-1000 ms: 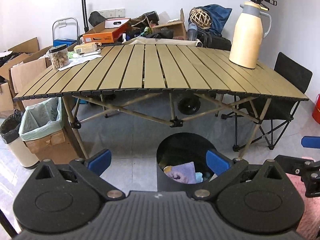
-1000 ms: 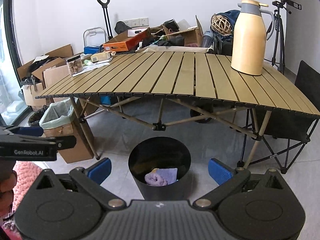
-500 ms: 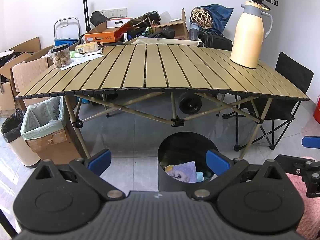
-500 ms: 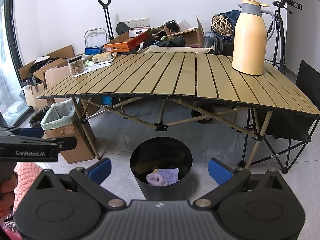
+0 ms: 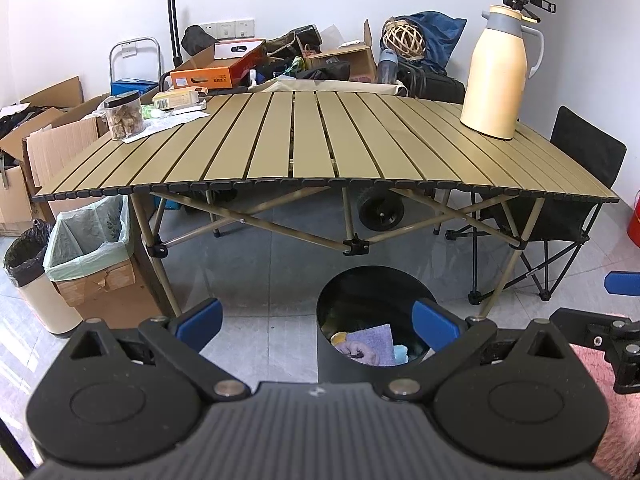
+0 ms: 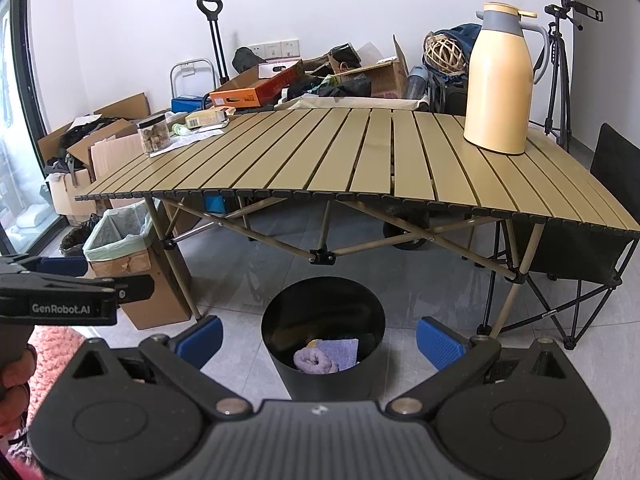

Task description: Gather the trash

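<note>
On left gripper (image 6: 56, 276), "GenRobot.AI" label, black bin (image 6: 280, 344) below

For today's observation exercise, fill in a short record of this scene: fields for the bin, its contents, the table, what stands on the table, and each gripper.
bin: black round bin on the floor in front of the table, upright, no lid
bin contents: purple cloth with a bit of yellow behind it; the rest hidden
table: slatted folding table
on table: cream thermos jug at the right; snack jar and papers at the far left corner
left gripper: open, empty
right gripper: open, empty, bin seen between its fingers
</note>
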Action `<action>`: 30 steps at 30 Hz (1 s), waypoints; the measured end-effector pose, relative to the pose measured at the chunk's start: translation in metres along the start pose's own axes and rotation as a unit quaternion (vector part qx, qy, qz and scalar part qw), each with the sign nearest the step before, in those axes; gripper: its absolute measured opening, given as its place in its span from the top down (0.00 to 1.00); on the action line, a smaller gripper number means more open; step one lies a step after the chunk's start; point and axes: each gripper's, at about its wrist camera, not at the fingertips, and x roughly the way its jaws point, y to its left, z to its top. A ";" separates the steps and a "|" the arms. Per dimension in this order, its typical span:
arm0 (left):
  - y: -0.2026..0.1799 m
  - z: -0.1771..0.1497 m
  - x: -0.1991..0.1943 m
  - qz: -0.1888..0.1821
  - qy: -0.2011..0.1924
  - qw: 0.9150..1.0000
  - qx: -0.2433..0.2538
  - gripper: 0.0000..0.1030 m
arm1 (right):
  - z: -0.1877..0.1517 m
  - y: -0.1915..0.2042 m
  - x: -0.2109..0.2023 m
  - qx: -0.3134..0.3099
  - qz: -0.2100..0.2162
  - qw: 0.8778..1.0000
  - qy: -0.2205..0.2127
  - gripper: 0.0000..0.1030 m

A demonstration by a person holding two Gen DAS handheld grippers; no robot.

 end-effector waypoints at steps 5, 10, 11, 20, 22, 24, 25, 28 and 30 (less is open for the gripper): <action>0.000 0.001 -0.002 0.000 -0.001 1.000 0.001 0.00 | 0.000 -0.001 0.000 0.000 0.000 1.000 -0.001 0.00; 0.000 0.001 -0.003 0.000 -0.002 1.000 0.001 0.00 | 0.000 0.000 -0.001 0.001 -0.001 1.000 -0.002 0.00; 0.000 0.001 -0.003 0.000 -0.002 1.000 0.001 0.00 | 0.000 0.000 -0.001 0.001 -0.001 1.000 -0.002 0.00; -0.001 0.002 -0.007 0.000 -0.005 1.000 0.003 0.00 | 0.001 0.000 -0.004 0.002 -0.001 1.000 -0.005 0.00; -0.001 0.001 -0.007 0.000 -0.006 1.000 0.003 0.00 | 0.001 -0.001 -0.005 0.002 -0.002 1.000 -0.006 0.00; -0.001 0.001 -0.008 0.000 -0.007 1.000 0.004 0.00 | 0.001 0.000 -0.006 0.002 -0.002 1.000 -0.007 0.00; -0.001 0.001 -0.008 0.000 -0.008 1.000 0.004 0.00 | 0.001 0.000 -0.006 0.002 -0.003 1.000 -0.007 0.00; -0.001 0.001 -0.009 -0.001 -0.008 1.000 0.004 0.00 | 0.001 -0.001 -0.006 0.002 -0.002 1.000 -0.008 0.00; -0.001 0.001 -0.009 -0.001 -0.009 1.000 0.004 0.00 | 0.000 -0.001 -0.008 0.002 -0.002 1.000 -0.009 0.00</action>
